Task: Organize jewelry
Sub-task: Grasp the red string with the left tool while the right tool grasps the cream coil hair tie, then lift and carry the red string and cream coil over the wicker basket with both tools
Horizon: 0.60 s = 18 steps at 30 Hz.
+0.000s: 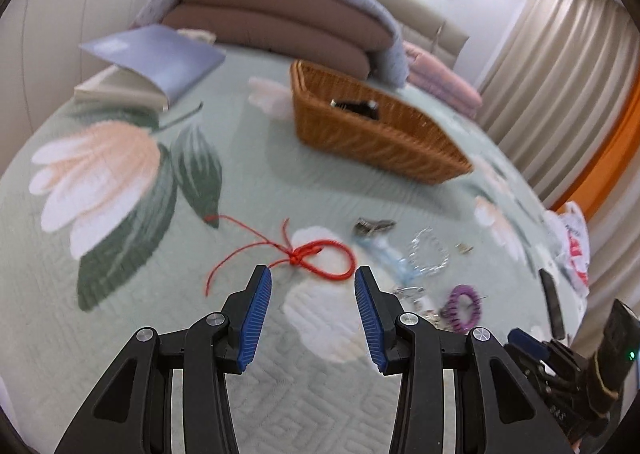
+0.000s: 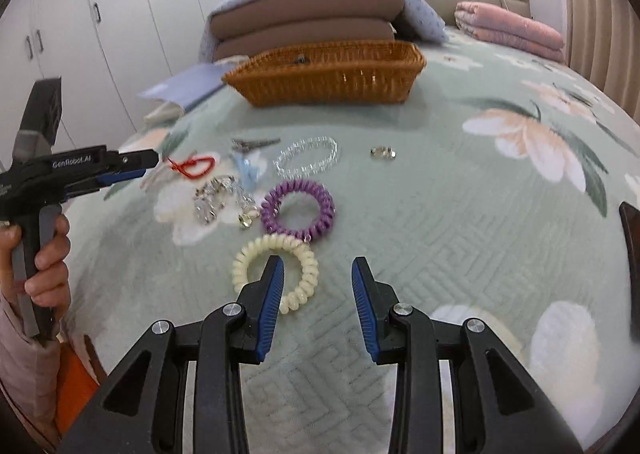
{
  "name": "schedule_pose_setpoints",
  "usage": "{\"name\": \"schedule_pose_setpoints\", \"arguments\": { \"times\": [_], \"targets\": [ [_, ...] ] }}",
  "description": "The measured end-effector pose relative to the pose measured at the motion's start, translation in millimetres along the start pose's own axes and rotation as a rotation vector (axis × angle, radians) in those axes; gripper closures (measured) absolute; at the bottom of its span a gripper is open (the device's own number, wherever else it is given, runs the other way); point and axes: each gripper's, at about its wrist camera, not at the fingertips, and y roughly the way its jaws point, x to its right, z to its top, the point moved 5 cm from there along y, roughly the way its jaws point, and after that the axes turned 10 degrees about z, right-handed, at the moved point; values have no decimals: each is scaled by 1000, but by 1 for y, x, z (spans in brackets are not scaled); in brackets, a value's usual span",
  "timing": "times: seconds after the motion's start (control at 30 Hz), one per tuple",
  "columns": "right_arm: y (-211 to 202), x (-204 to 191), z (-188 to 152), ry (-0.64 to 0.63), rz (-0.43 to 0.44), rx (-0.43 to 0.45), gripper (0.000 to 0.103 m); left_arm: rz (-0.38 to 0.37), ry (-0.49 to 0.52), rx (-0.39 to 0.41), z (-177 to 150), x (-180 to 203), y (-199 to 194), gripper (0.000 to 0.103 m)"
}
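Note:
Jewelry lies on a green floral bedspread. My left gripper (image 1: 313, 274) is open and empty, just short of a red cord bracelet (image 1: 320, 254), which also shows in the right wrist view (image 2: 196, 166). My right gripper (image 2: 318, 266) is open and empty; its left finger overlaps a cream coil hair tie (image 2: 276, 274). Beyond lie a purple coil hair tie (image 2: 298, 210), a clear bead bracelet (image 2: 306, 156), a silver chain pile (image 2: 222, 200), a small ring (image 2: 383, 152), a hair clip (image 2: 254, 143) and a pale blue piece (image 2: 245, 170). A wicker basket (image 2: 332, 74) stands behind.
Stacked brown cushions under a blue blanket (image 2: 304, 18) and a folded pink quilt (image 2: 512, 28) lie at the headboard. A blue book (image 1: 156, 58) rests left of the basket. Curtains (image 1: 560, 66) hang at the right. A dark object (image 1: 552, 302) lies near the bed edge.

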Motion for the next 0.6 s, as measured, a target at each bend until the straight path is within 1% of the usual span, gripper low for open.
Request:
{"name": "schedule_pose_setpoints", "arguments": {
  "times": [0.13,0.2,0.27,0.33,0.37,0.43,0.53,0.6],
  "targets": [
    [9,6,-3,29,13,-18,66,53,35,-34,2,3,20,58],
    [11,5,-1,22,5,-20,66,63,40,-39,6,5,26,58],
    [15,1,1,2,-19,-33,66,75,45,-48,10,6,34,58],
    [20,-6,1,-53,-69,-52,67,89,52,-56,14,7,40,58],
    [21,-8,0,-79,-87,-54,69,91,54,-62,15,7,44,58],
    [22,-13,-3,-112,-96,-61,84,93,54,-72,15,7,49,58],
    [20,-15,-6,-126,-107,-57,90,97,64,-68,14,8,50,58],
    [19,-12,-5,-115,-104,-53,91,97,64,-68,15,7,51,58]
  ]
}}
